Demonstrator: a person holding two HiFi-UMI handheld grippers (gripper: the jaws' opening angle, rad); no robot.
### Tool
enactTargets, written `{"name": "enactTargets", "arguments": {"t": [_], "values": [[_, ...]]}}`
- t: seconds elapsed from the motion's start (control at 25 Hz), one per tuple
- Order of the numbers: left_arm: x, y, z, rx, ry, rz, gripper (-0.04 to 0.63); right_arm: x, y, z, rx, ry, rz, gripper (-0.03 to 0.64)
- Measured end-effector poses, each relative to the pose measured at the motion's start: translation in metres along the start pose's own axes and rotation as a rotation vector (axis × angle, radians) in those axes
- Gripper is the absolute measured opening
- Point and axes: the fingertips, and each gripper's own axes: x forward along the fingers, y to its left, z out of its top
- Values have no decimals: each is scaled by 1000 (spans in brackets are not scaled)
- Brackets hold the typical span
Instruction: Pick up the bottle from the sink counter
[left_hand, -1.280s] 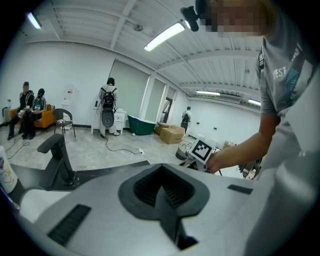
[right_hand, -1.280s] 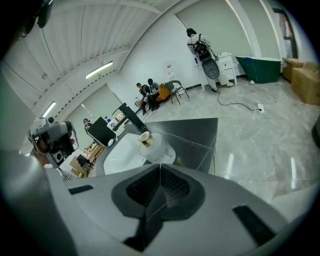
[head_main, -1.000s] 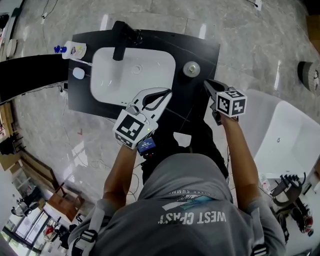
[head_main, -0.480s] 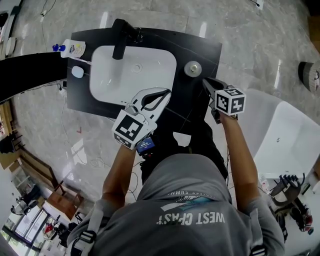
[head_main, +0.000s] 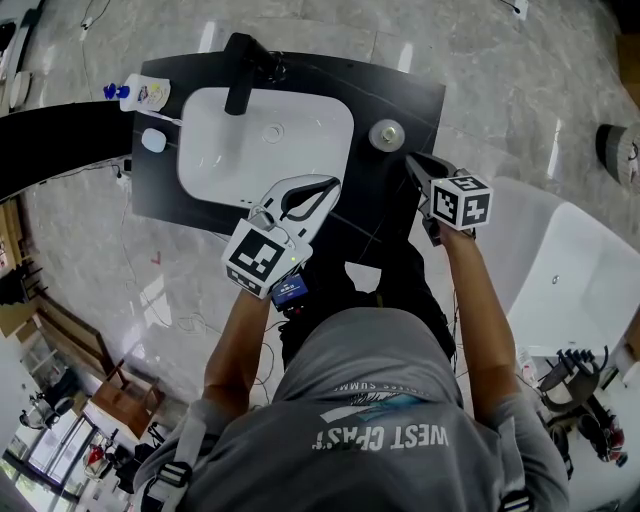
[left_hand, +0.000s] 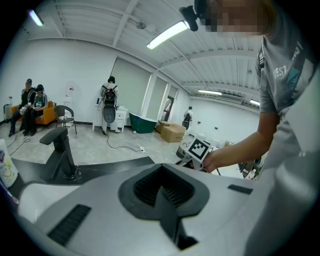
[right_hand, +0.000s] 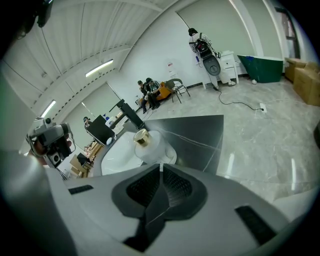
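The pickup has not begun: neither of my grippers holds anything, and the bottle (right_hand: 144, 145) stands upright and untouched on the sink counter (head_main: 405, 95).

My right gripper (right_hand: 160, 172) is closed, its jaws pressed together with nothing between them. Its tips point straight at the bottle, a squat white one with a gold cap, and sit just short of it without touching. In the head view, that bottle (head_main: 386, 134) stands on the dark counter to the right of the white basin (head_main: 300, 125), with the right gripper (head_main: 411, 161) close to its near side.

My left gripper (left_hand: 161, 175) is also closed and empty. It hangs over the near right corner of the basin (head_main: 333, 184) and touches nothing.

Further out, the black tap (head_main: 241, 78) rises behind the basin, and a second bottle (head_main: 138, 93) with a blue top lies at the counter's far left corner, well apart from both grippers.

What is left, as I judge it, is the whole grasp. I must open the right jaws, bring them around the bottle, close on it and lift.
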Motion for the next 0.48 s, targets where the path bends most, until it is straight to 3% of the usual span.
{"name": "enactTargets", "arguments": {"t": [0.32, 0.48], "values": [[0, -5, 0, -4, -2, 4, 2, -3, 7, 2, -44, -19, 21, 9], [-1, -4, -1, -7, -2, 7, 2, -1, 13, 4, -67, -25, 32, 55]]}}
